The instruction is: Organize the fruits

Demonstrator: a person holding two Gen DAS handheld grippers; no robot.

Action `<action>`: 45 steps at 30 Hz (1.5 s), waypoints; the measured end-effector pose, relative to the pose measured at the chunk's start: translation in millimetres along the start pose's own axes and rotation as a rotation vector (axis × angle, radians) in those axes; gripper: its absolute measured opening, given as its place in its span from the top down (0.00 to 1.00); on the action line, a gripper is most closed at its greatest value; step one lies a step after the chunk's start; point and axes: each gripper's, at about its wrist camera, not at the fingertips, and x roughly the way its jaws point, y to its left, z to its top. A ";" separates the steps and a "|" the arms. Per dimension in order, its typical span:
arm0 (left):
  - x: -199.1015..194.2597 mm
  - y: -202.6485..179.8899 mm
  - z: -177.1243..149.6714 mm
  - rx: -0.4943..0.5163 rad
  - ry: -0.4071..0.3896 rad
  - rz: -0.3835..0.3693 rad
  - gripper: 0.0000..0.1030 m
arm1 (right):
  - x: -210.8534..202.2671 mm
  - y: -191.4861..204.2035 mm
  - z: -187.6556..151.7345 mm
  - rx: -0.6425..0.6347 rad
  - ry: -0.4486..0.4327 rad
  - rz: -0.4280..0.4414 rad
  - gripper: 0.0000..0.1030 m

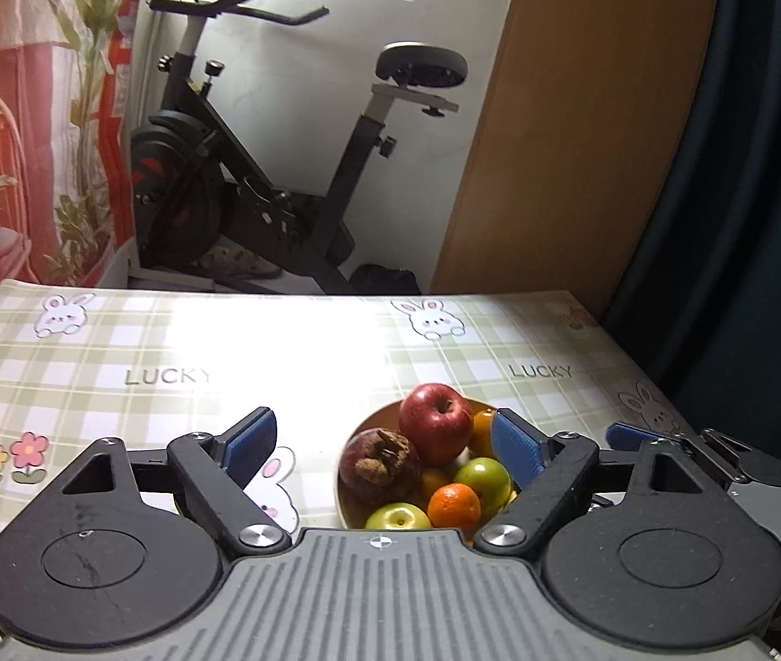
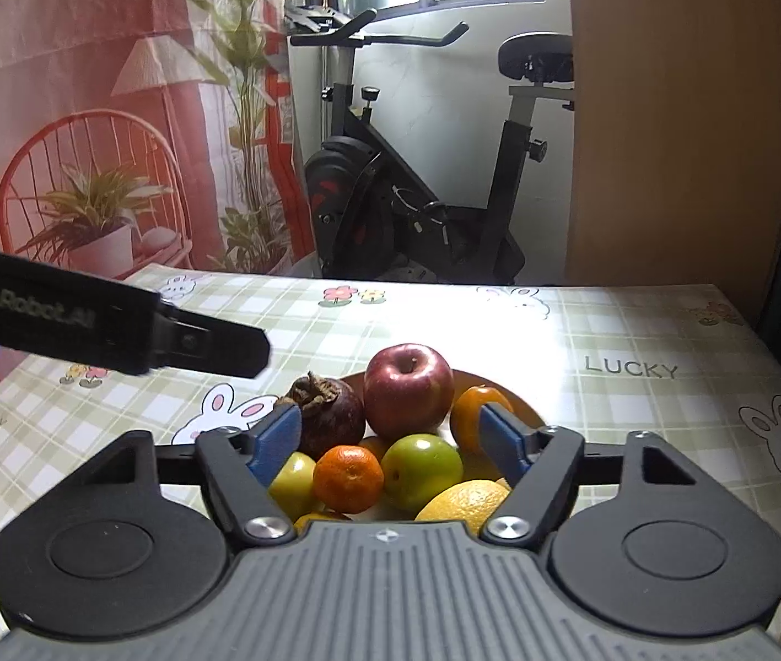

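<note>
Hovered level over the table [image 2: 638, 330], both grippers aimed toward 12 o'clock. Left gripper [image 1: 384, 446]: jaws released, spread wide, holding nothing. Right gripper [image 2: 390, 435]: jaws released above the fruit bowl [image 2: 522, 407], red apple [image 2: 408, 390] at 12 o'clock, mandarin [image 2: 348, 478] between fingertips.

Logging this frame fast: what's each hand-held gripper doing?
Left hand-held gripper: open, holding nothing.
Right hand-held gripper: open, holding nothing.

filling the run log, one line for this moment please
left gripper open, empty | right gripper open, empty | fruit piled in bowl | red apple on top
</note>
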 end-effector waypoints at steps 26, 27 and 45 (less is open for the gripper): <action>-123.4 -4.0 8.6 0.058 -0.198 0.256 0.07 | -109.2 33.2 49.4 0.068 -0.104 -0.032 0.01; -125.9 -3.7 7.7 0.054 -0.201 0.251 0.07 | -111.1 34.4 49.8 0.068 -0.107 -0.032 0.01; -140.9 -5.9 1.3 0.021 -0.245 0.256 0.07 | -125.7 50.0 57.6 0.036 -0.139 -0.028 0.01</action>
